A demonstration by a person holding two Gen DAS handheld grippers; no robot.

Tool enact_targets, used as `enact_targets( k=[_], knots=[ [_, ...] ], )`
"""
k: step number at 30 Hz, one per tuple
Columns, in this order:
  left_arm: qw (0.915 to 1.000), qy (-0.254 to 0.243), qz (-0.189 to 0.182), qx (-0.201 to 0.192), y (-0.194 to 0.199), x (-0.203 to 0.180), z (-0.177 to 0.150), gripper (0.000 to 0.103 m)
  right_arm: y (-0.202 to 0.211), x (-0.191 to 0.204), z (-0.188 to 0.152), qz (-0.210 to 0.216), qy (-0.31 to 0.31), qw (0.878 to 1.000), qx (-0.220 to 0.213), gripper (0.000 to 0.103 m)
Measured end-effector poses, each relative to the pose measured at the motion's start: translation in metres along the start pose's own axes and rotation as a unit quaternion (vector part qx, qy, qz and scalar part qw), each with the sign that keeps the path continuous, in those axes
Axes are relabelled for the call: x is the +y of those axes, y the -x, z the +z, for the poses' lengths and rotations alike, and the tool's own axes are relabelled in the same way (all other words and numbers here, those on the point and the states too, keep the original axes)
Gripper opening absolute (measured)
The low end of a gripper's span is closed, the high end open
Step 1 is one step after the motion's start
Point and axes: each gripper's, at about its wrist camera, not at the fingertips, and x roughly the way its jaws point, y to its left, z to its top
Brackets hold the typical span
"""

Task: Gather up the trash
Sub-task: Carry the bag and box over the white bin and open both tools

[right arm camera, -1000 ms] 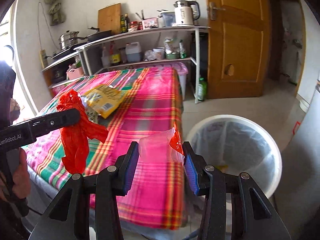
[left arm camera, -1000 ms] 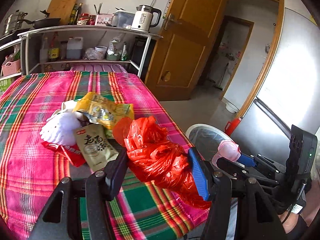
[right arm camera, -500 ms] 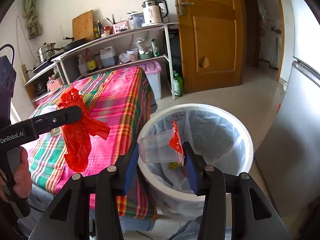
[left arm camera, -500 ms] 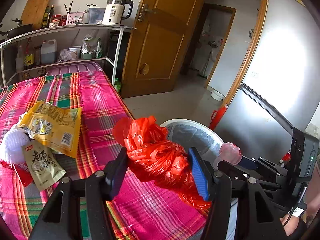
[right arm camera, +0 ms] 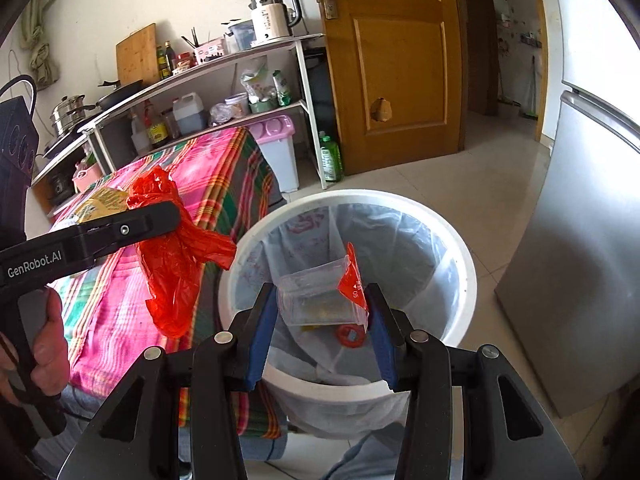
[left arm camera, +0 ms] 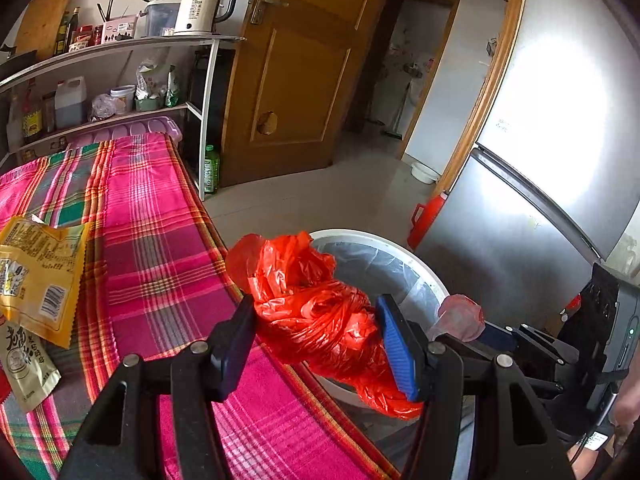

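Left hand-held gripper (left arm camera: 316, 334) clamps a crumpled red plastic bag (left arm camera: 308, 308) at centre frame; right hand-held gripper (right arm camera: 322, 320) pinches a clear wrapper (right arm camera: 320, 296) over the white bin (right arm camera: 456, 248).

The right gripper (right arm camera: 322, 314) hangs over the open bin (right arm camera: 460, 248) with a plastic packet (right arm camera: 320, 296) clamped between its pads. At its nine o'clock, the left gripper (left arm camera: 316, 338) holds a crumpled bag (left arm camera: 308, 304) above the table's (left arm camera: 152, 248) edge, beside the bin's rim. Wrappers (left arm camera: 40, 268) lie on the table at nine o'clock. A shelf rack (right arm camera: 304, 80) stands behind the table, a door (right arm camera: 392, 60) at twelve, a refrigerator (right arm camera: 580, 240) at three.
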Motion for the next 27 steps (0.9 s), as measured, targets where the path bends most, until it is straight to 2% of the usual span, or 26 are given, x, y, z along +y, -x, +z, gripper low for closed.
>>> enact_targets(
  k=[18, 27],
  knots=[
    [0.9988, 0.003, -0.009, 0.048, -0.047, -0.012, 0.006, 0.063, -0.022, -0.028, -0.006, -0.019, -0.018, 1.000, 0.016, 0.046],
    [0.9985, 0.010, -0.013, 0.053, -0.051, -0.011, 0.003, 0.066, -0.026, -0.029, -0.006, -0.024, -0.021, 0.999, 0.018, 0.047]
  ],
)
